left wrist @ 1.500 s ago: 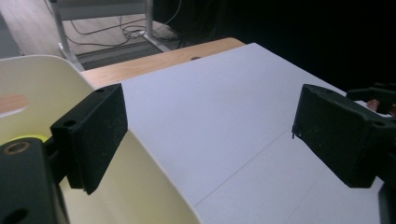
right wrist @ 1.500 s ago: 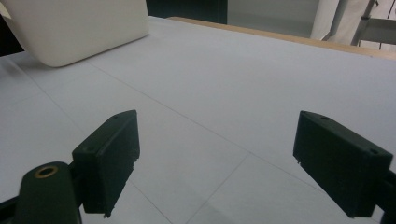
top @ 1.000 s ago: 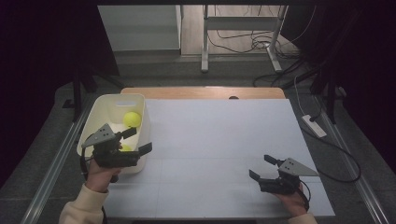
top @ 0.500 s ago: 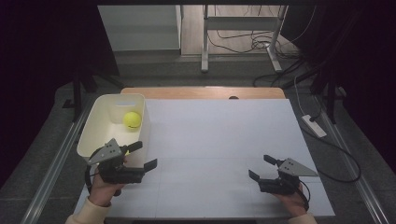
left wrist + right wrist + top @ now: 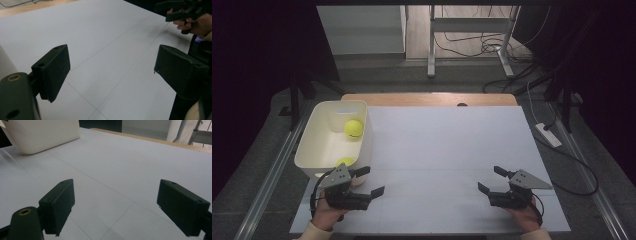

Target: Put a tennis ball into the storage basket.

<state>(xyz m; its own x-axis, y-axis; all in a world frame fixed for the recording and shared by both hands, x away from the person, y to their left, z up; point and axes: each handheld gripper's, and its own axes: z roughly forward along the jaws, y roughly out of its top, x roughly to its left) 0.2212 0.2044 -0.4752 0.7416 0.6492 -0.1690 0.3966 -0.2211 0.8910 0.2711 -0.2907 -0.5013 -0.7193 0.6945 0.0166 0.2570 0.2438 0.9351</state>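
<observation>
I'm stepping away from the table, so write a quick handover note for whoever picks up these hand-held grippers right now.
Left hand-held gripper: open, holding nothing, low over the white mat just in front of the bin.
Right hand-held gripper: open, holding nothing, at the mat's near right.
White bin: at the mat's left edge, with two tennis balls inside.
Done: both visible balls are binned.
Left: no other ball lies on the mat; probably just park the grippers.

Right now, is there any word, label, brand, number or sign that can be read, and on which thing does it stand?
None: no readable text on the white bin, the tennis balls, the white table cover, or either tool.
</observation>
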